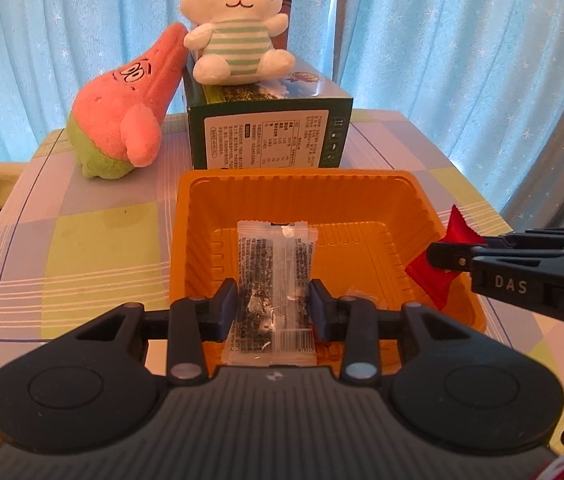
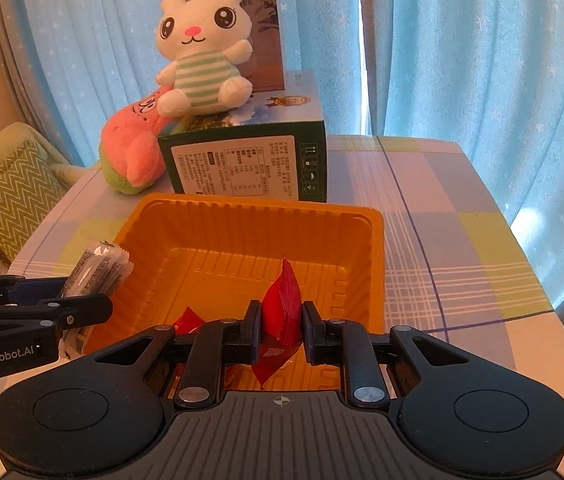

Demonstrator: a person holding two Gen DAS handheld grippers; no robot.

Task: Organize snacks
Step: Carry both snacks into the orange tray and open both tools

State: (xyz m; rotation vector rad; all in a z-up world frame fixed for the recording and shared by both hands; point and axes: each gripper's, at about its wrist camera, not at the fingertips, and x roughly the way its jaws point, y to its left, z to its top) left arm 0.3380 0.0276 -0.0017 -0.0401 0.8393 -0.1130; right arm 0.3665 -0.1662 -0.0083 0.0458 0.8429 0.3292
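An orange plastic tray (image 1: 397, 196) sits on the checked tablecloth; it also shows in the right wrist view (image 2: 254, 220). My left gripper (image 1: 274, 306) is shut on a clear snack packet with dark filling (image 1: 272, 276), held over the tray's near edge; that packet shows at the left in the right wrist view (image 2: 98, 272). My right gripper (image 2: 281, 330) is shut on a red snack packet (image 2: 282, 304), held over the tray's near side; it shows at the tray's right rim in the left wrist view (image 1: 437, 268). Another red packet (image 2: 186, 320) lies in the tray.
A green carton (image 1: 270, 136) stands just behind the tray with a white bunny plush (image 1: 238, 28) on top. A pink star plush (image 1: 130, 112) leans against its left side. Blue curtains hang behind. A sofa cushion (image 2: 10, 196) lies beyond the table's left edge.
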